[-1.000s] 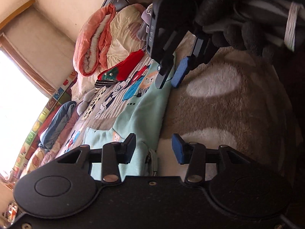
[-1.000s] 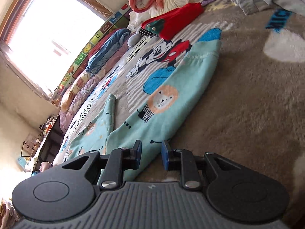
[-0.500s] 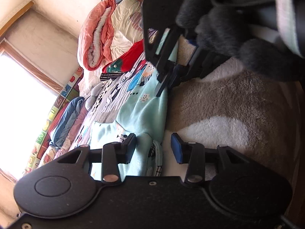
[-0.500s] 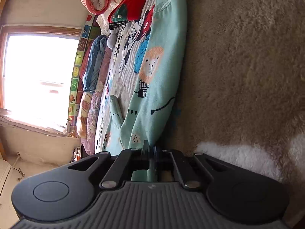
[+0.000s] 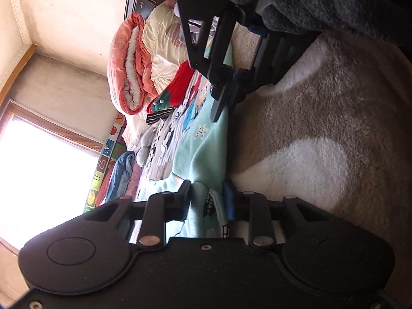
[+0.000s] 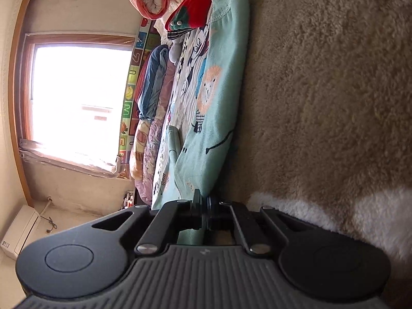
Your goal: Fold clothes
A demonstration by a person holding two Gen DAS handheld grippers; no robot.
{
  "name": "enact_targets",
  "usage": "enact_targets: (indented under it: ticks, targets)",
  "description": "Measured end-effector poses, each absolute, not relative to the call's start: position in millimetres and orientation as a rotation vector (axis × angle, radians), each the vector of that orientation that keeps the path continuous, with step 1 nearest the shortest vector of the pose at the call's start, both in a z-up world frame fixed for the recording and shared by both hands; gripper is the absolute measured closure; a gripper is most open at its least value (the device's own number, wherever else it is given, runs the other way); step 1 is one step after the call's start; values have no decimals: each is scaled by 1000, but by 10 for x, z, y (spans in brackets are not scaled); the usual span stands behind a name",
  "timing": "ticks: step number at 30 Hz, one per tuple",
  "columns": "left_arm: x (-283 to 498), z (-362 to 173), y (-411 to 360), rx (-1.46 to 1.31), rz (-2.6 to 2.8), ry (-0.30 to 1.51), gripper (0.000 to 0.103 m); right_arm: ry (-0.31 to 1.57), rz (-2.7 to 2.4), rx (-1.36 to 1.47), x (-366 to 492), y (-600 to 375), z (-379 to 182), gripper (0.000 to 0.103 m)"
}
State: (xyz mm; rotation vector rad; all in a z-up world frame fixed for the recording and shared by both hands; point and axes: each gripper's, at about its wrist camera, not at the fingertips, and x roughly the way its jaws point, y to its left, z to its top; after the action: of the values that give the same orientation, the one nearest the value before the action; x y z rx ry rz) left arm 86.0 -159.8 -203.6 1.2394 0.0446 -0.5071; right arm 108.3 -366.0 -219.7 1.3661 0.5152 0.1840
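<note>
Bed blanket [image 6: 334, 90]: mint garment [image 6: 219, 118] flat along edge, far end cut off. Right gripper [image 6: 204, 213]: fingers clamped on hem. Left gripper [image 5: 207, 202]: fingers narrow, closing, hem between; contact unclear.

right gripper [image 6: 204, 212] now clamped on mint garment [image 6: 219, 108] edge, left gripper [image 5: 207, 203] closing around its hem, both views rolled

We cannot see past the blown-out window [image 6: 77, 97] at nine o'clock. The mint garment [image 6: 216, 118] disappears behind the right gripper [image 6: 204, 213] at six o'clock, its hem hidden. At twelve o'clock the gloved hand [image 5: 296, 2] is cropped.
</note>
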Motion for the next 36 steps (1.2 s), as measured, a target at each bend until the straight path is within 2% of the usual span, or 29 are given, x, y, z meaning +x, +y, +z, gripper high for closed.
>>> enact_targets:
  ticks: [5, 9, 15, 17, 21, 25, 26, 30, 36]
  targets:
    - [831, -1963, -1520, 1150, -524, 66, 89, 510, 179, 1376, 1051, -3667, -2216, 98]
    - [924, -1725, -1334, 884, -605, 187, 90, 508, 171, 1383, 1047, -3657, -2217, 98]
    - [923, -1730, -1337, 847, -634, 216, 90, 495, 203, 1367, 1065, -3650, -2218, 98]
    - [882, -1755, -1373, 894, -610, 185, 86, 483, 212, 1389, 1038, -3667, -2231, 98]
    - [759, -1903, -1490, 1096, -539, 55, 65, 482, 215, 1383, 1011, -3690, -2213, 97]
    - [735, -1997, -1612, 1247, -483, -44, 61, 475, 214, 1374, 991, -3688, -2211, 97]
    - [754, -2020, -1627, 1275, -482, -58, 61, 475, 214, 1375, 994, -3688, -2212, 97]
    - [813, -2094, -1642, 1304, -511, -35, 88, 468, 221, 1393, 1007, -3699, -2224, 97]
    - [816, -2075, -1627, 1265, -512, -23, 92, 463, 211, 1402, 1013, -3693, -2219, 97]
